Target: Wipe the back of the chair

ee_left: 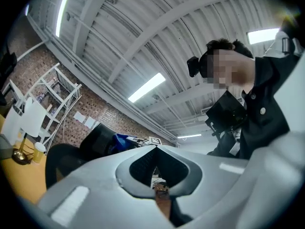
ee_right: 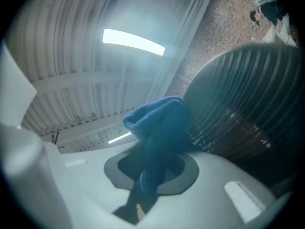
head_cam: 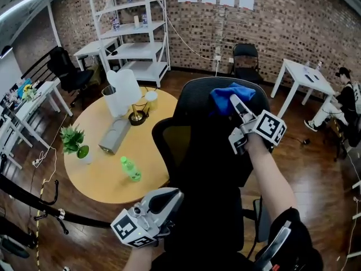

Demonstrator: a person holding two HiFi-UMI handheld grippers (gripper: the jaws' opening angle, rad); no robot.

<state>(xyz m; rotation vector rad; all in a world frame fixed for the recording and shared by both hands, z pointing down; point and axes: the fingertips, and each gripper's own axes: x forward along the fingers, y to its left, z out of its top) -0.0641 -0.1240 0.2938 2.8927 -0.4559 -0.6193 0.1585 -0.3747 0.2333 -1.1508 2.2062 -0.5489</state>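
The black mesh chair [head_cam: 208, 151] is standing just beside the round desk [head_cam: 101, 174], its back facing the camera in the head view. The right gripper [head_cam: 237, 106] is reaching to the top of that back. Only the right gripper view is showing its fingers [ee_right: 228, 175] pinching the blue cloth [ee_right: 159, 128], with the mesh just beside it. The left gripper [head_cam: 172, 196] is hanging low; its own view, tilting toward the ceiling, is showing fingers [ee_left: 95, 185] pressing together on nothing. The chair's seat is lying out of sight.
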